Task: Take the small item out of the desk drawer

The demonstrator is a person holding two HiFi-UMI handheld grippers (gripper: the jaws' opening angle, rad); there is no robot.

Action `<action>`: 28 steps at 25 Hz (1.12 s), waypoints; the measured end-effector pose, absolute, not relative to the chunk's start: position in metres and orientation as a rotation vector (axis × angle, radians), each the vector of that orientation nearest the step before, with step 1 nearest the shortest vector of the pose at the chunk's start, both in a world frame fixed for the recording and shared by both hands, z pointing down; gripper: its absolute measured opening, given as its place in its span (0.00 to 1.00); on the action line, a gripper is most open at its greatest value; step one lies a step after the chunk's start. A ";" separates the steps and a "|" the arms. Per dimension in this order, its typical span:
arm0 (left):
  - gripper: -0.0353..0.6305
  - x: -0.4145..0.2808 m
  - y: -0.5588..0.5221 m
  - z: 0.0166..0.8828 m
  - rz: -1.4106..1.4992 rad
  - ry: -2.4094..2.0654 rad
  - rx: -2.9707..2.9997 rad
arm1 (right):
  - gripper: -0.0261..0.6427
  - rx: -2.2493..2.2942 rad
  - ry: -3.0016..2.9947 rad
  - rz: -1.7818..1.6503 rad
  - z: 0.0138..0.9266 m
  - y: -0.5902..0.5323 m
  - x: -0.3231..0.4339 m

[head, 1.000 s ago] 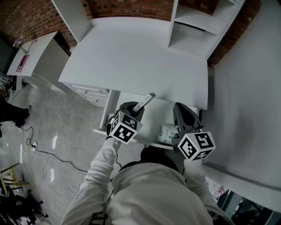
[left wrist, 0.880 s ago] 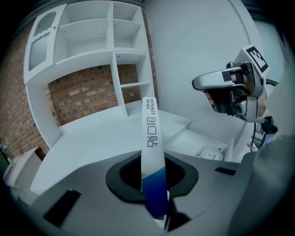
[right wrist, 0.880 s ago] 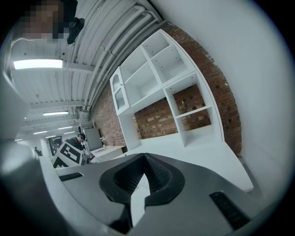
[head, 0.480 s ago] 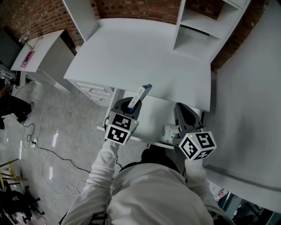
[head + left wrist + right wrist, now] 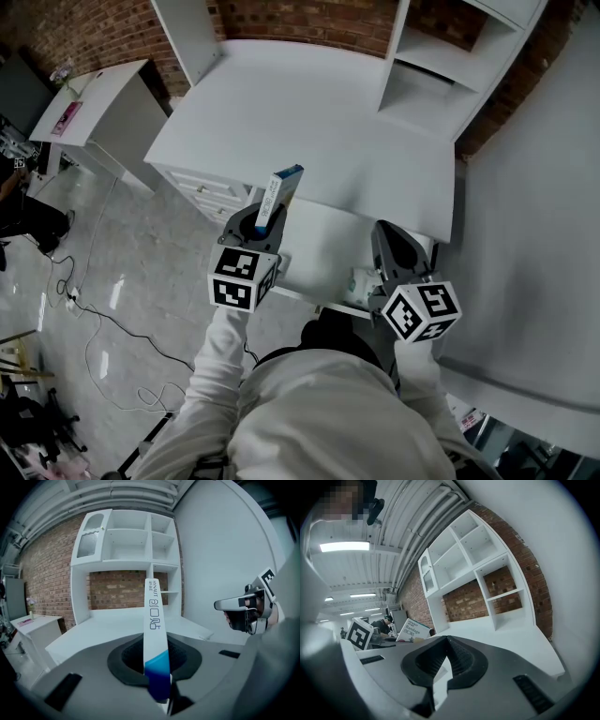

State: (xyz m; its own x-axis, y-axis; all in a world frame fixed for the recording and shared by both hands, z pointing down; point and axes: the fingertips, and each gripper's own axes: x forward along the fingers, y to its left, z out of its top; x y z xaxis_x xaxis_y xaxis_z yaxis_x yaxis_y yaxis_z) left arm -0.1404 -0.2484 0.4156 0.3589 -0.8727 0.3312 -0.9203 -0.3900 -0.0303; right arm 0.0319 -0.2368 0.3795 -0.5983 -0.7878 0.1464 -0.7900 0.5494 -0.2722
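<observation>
Left hand-held gripper (image 5: 261, 223) is clamping the blue end of a slim white-and-blue box (image 5: 279, 194). The box is standing up out of the jaws, leaning slightly right, clear above the left end of the open drawer (image 5: 323, 251), its top crossing the table (image 5: 309, 112) edge. Left arm is reaching forward, white sleeve (image 5: 217, 364) showing. Right hand-held gripper (image 5: 394, 246) is hovering over the drawer's right end, jaws meeting at the tips with nothing between them, pointing toward the table
</observation>
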 end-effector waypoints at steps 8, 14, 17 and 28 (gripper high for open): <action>0.16 -0.170 -0.236 0.393 0.250 -1.791 2.394 | 0.08 1.368 -2.780 0.479 0.375 -0.231 0.022; 0.16 -0.186 -0.226 0.375 0.087 -1.849 2.374 | 0.08 1.361 -2.799 0.488 0.372 -0.227 0.018; 0.16 -0.192 -0.221 0.366 0.060 -1.896 2.373 | 0.08 1.361 -2.800 0.490 0.371 -0.224 0.017; 0.16 -0.213 -0.202 0.343 -0.049 -2.008 2.341 | 0.08 1.363 -2.804 0.472 0.366 -0.217 0.017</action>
